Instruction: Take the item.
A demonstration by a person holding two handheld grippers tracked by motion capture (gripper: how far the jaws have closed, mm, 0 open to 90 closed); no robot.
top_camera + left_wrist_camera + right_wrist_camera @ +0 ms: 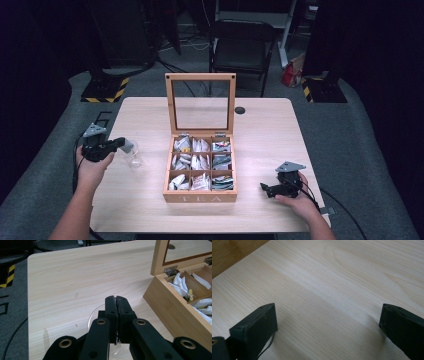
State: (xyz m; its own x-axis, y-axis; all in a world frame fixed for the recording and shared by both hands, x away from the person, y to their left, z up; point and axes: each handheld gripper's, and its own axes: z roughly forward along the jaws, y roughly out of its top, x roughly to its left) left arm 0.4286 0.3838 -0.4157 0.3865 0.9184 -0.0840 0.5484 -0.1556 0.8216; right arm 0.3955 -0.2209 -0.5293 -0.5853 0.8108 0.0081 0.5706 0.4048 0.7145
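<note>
A wooden tea box stands mid-table with its glass-paned lid upright. Its compartments hold several tea bags. To its left stands a clear glass. My left gripper is at the glass's rim. In the left gripper view its jaws are pressed together over the glass, with a thin clear edge caught between them. The box's side wall lies to their right. My right gripper rests low at the table's front right. Its jaws stand wide apart over bare wood.
A small black disc lies on the table behind the box. A dark folding chair stands beyond the far edge. Grey floor surrounds the table, with yellow-and-black striped bases at the back.
</note>
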